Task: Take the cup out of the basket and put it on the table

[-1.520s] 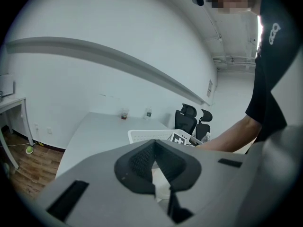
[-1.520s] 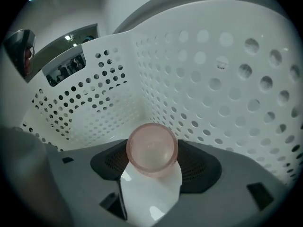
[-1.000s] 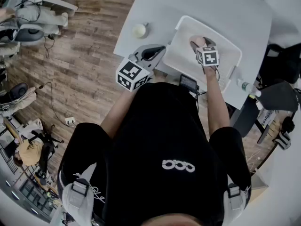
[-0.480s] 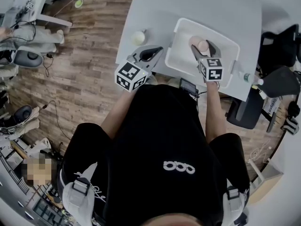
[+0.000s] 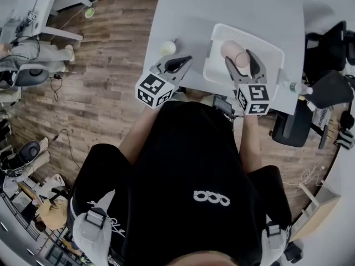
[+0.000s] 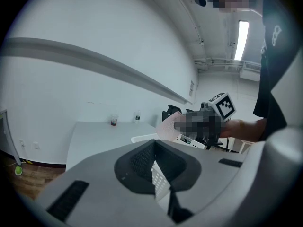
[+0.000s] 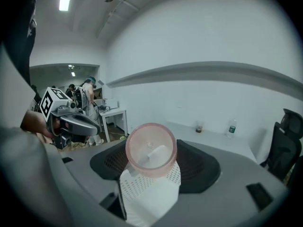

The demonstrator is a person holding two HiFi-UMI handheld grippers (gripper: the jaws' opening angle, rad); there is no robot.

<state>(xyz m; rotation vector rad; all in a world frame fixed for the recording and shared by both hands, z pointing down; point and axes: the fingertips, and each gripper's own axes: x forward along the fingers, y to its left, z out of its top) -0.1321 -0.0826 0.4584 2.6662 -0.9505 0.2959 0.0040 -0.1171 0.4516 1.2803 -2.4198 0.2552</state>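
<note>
A pale pink cup [image 5: 234, 51] hangs over the white perforated basket [image 5: 219, 33], and my right gripper [image 5: 242, 61] is shut on it. In the right gripper view the cup [image 7: 150, 150] sits between the jaws with its open mouth turned toward the camera, the basket [image 7: 151, 195] below it. My left gripper [image 5: 178, 61] is shut and holds nothing; it hovers at the table's near edge, left of the basket. The left gripper view shows its shut jaws [image 6: 154, 169], with the cup [image 6: 166, 126] and basket [image 6: 142, 139] beyond.
The grey table [image 5: 233, 4] carries a small round white object [image 5: 168, 47] near its left edge. A bottle [image 5: 294, 86] stands at the table's right corner. Black chairs [image 5: 327, 43] stand to the right, and wood floor lies to the left.
The right gripper has drawn back toward the person with the cup in it, which now stands higher above the basket. The left gripper has stayed in place.
</note>
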